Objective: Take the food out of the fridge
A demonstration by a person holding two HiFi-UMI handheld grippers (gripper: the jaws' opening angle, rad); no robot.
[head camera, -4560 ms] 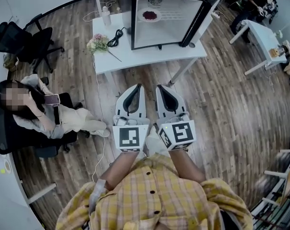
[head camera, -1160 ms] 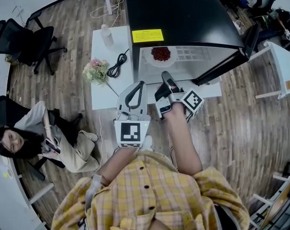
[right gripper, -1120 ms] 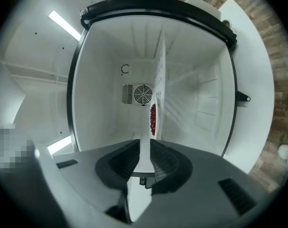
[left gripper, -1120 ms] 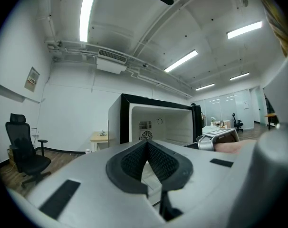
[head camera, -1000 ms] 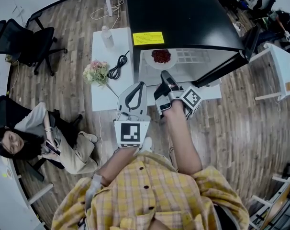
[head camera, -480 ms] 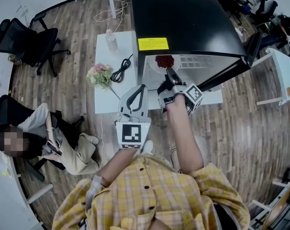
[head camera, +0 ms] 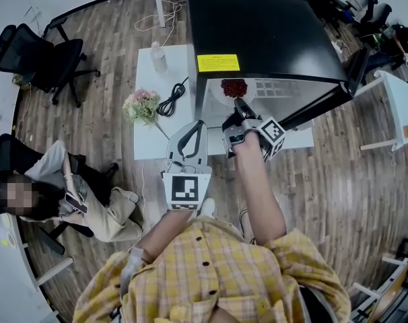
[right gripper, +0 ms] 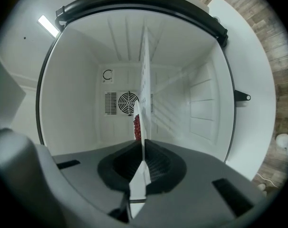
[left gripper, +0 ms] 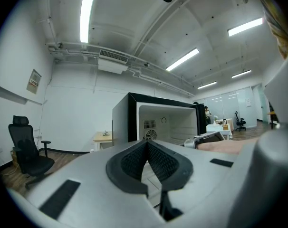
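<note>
Cannot see most of the red food (right gripper: pixel 136 127) from the right claw (right gripper: pixel 143 148): tucked behind the thin plate (right gripper: pixel 139 186), seen edge-on. Cannot read the yellow label (head camera: pixel 217 62), too small. Cannot see the far right corner of the tabletop (head camera: pixel 157 133), under the fridge (head camera: pixel 264 25).

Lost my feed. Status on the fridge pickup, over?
Right gripper shut on plate rim, inside fridge. Left gripper shut, empty, outside. Red food on plate. Nothing seen in the way.
</note>
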